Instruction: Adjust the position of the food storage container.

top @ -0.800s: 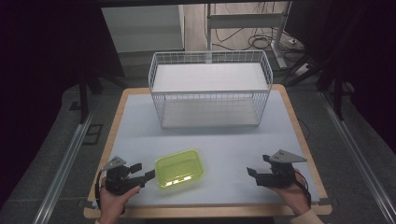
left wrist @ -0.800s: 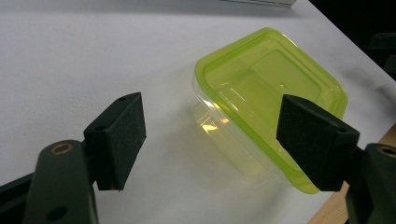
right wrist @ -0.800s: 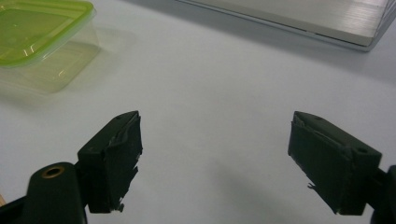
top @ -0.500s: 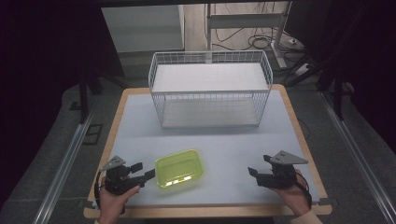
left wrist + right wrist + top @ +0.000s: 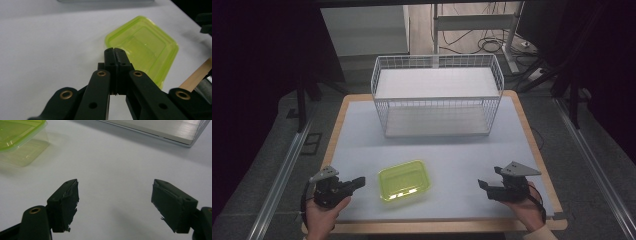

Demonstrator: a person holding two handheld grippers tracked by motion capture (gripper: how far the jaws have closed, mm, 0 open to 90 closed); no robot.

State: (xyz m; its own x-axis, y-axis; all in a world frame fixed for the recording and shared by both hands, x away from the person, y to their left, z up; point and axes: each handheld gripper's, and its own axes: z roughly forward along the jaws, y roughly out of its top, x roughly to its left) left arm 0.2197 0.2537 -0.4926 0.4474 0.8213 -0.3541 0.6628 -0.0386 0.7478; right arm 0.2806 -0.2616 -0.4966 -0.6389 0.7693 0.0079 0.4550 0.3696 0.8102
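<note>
The green container [image 5: 405,180], lid on, sits on the desk [image 5: 362,145] in front of the wire basket [image 5: 437,95], well apart from it. Your left gripper [image 5: 357,182] rests just left of the container, fingers [image 5: 110,56] pressed together on nothing, tips aimed at its near corner. Your right gripper [image 5: 484,185] lies well right of the container, fingers [image 5: 63,205] spread wide, empty.

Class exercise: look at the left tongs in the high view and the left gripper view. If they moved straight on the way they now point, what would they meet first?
Most likely the yellow-green container. The left tongs, jaws shut together, aim at its near edge across bare white table cover; nothing lies between, though depth is hard to judge.
</note>
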